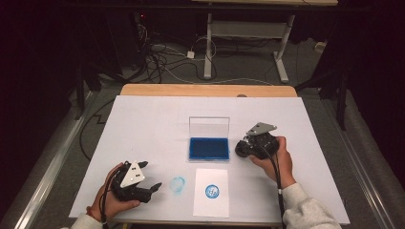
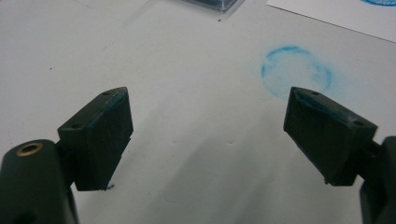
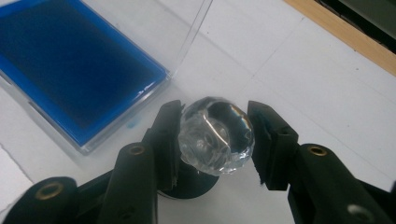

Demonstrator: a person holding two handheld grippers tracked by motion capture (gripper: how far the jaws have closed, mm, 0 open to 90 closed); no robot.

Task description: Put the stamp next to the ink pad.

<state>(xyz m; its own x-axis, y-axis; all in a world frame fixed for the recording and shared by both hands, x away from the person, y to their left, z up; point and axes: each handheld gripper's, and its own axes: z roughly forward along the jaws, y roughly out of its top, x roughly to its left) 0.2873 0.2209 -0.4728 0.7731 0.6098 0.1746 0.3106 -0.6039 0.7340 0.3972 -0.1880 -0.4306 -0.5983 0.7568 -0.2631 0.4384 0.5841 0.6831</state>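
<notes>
I've got the right gripper (image 3: 215, 135) clamped on the stamp's clear faceted knob (image 3: 215, 136), just beside the open blue ink pad (image 3: 70, 70), while my left gripper (image 2: 208, 135) rests wide open, holding nothing.

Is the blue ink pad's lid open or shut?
Open. The ink pad shows its bare blue surface, and its clear lid stands upright behind it.

Probably lab: floor cables (image 1: 162, 59), dark curtains (image 1: 43, 57)
</notes>
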